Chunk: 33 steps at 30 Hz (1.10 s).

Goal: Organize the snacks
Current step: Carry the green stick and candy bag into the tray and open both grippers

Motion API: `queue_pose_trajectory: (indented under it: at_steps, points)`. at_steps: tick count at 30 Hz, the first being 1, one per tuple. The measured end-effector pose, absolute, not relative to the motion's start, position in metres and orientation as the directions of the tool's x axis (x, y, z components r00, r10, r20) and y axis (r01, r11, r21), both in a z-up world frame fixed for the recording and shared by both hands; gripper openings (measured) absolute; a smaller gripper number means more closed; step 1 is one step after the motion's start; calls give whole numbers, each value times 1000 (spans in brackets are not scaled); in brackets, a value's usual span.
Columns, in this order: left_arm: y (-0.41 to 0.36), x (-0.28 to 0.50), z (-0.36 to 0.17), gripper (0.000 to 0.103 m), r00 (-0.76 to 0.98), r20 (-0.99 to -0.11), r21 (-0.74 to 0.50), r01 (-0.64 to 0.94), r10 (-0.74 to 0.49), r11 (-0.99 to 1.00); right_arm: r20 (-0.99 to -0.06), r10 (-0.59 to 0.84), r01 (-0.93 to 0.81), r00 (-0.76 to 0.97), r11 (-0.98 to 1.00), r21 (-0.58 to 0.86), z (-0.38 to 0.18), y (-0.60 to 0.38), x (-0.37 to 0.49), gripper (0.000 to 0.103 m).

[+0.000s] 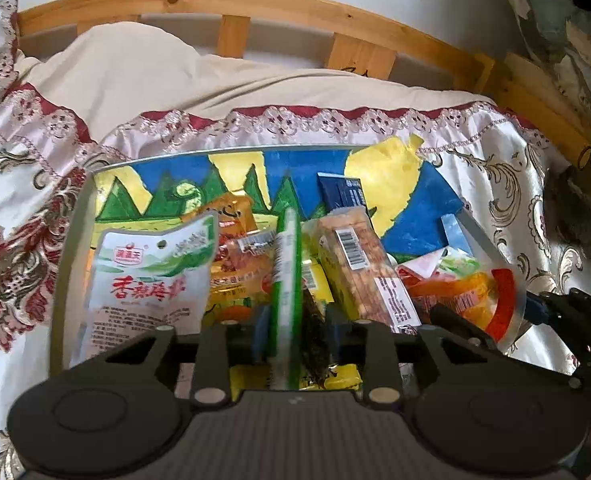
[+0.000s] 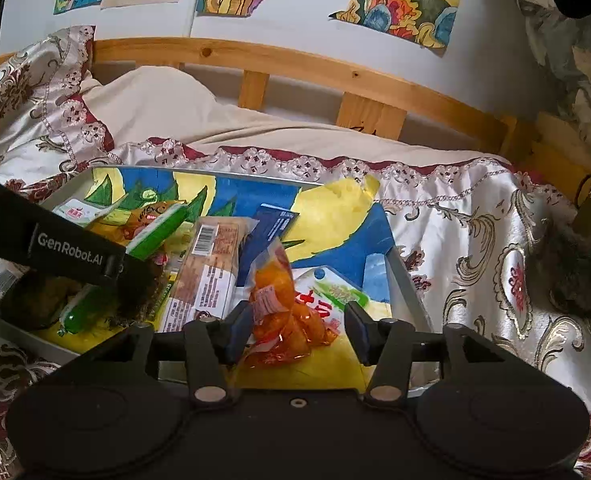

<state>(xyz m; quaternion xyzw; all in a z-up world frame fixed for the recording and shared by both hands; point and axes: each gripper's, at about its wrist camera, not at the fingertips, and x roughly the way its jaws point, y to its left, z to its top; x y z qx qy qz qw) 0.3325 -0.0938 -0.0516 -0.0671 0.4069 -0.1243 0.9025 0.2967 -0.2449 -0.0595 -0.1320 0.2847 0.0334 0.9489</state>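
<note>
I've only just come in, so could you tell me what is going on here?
A person is sorting snacks in a tray on a bed. The left hand-held gripper is shut on a green stick packet standing among the pile. The right hand-held gripper is open around an orange snack bag, not yet closed on it.

snack-filled tray (image 2: pixel 409 288) on the embroidered satin bedspread (image 2: pixel 475 240)
</note>
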Motion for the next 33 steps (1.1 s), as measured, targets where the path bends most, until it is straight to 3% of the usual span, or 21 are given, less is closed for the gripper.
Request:
queue_pose_trajectory:
  at_steps: [5, 13, 22, 33]
  points:
    - [-82, 321, -41, 53, 670, -688, -242, 149, -277, 959, -514, 6, -117, 858, 976, -184, -45, -252, 283, 69]
    - [-62, 282, -16, 87, 762, -601, -230, 126, -243, 965, -445, 41, -112, 895, 985, -134, -14, -259, 245, 88]
    - [-42, 225, 8, 102, 837, -508, -235, 90, -202, 968, -373, 76, -125, 925, 986, -109, 13, -255, 192, 99]
    - [-34, 155, 5, 102, 857, -488, -163, 96, -165, 982, -337, 83, -107, 938, 993, -54, 25, -259, 132, 102]
